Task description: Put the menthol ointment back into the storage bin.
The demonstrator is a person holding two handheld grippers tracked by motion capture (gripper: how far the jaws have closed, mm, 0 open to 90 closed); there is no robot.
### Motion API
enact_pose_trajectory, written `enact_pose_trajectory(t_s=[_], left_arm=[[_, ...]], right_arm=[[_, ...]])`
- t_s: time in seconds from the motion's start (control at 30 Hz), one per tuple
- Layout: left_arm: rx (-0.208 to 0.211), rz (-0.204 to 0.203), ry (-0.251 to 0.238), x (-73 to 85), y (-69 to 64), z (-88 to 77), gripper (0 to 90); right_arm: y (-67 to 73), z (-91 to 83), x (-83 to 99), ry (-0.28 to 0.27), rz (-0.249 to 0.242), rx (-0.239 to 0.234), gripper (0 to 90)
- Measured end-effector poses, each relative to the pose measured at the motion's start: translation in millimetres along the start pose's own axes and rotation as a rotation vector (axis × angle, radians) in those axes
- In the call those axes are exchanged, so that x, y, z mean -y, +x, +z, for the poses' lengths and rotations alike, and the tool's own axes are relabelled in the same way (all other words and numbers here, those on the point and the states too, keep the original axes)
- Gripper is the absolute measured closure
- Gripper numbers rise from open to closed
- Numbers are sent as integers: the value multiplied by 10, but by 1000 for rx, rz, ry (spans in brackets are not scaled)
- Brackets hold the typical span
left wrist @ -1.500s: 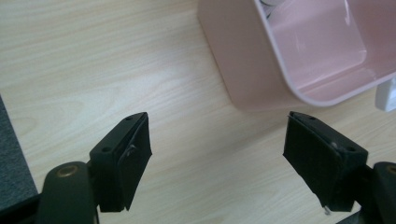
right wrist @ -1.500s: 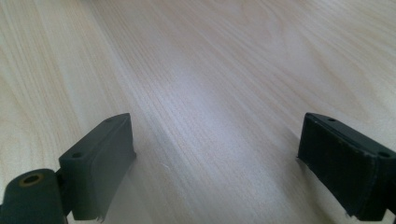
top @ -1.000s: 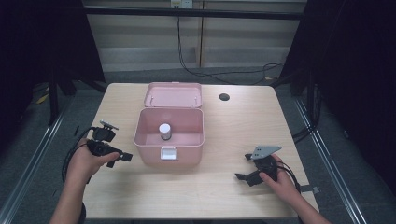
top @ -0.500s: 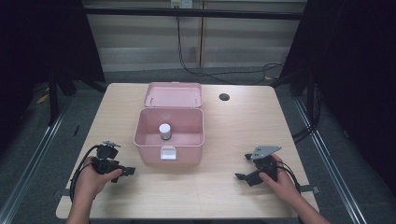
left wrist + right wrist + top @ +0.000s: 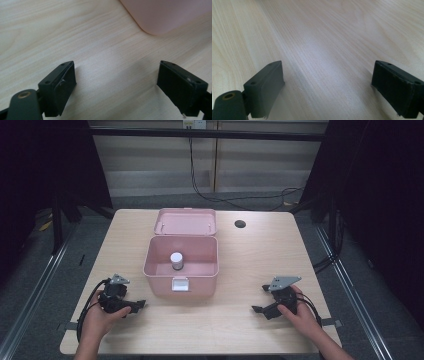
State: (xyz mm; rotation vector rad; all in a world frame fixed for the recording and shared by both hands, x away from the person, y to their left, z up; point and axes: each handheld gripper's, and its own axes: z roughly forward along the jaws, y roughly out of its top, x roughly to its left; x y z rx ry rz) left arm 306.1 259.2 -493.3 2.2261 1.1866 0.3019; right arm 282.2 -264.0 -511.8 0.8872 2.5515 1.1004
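An open pink box [image 5: 200,285] stands mid-table with its lid [image 5: 185,221] laid back behind it. Inside it a small jar with a white cap [image 5: 176,260] stands upright. My left gripper [image 5: 136,306] rests low on the table, left of the box's front corner, pointing right. Its jaws have just been opening and stand open [image 5: 116,82] with only bare wood between them. A corner of the pink box [image 5: 162,15] lies ahead of it. My right gripper [image 5: 257,310] rests at the front right, pointing left, open [image 5: 327,85] over bare wood.
A round black hole [image 5: 240,224] sits in the wooden tabletop [image 5: 260,260] behind and to the right of the box. Cables trail from both grippers toward the near edge. Dark floor and metal rails surround the table.
The left hand has come down and back toward the near edge, from beside the box to the tabletop. The right hand and the box have stayed put.
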Motion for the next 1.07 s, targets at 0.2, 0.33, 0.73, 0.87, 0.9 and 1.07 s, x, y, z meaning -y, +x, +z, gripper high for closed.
enact_pose_trajectory(t_s=[0.2,0.33,0.73,0.87,0.9,1.07], left_arm=[[-19,54,-60,64,11,44,97],[-18,67,-91,87,24,73,62],[-9,88,-122,122,51,105,0],[-9,84,-121,123,49,104,0],[-9,84,-121,123,49,104,1],[-8,84,-121,124,49,105,0]], right_arm=[[0,0,0,0,0,0,99],[0,0,0,0,0,0,99],[0,0,0,0,-1,0,99],[0,0,0,0,-1,0,99],[0,0,0,0,0,0,99],[0,0,0,0,0,0,99]])
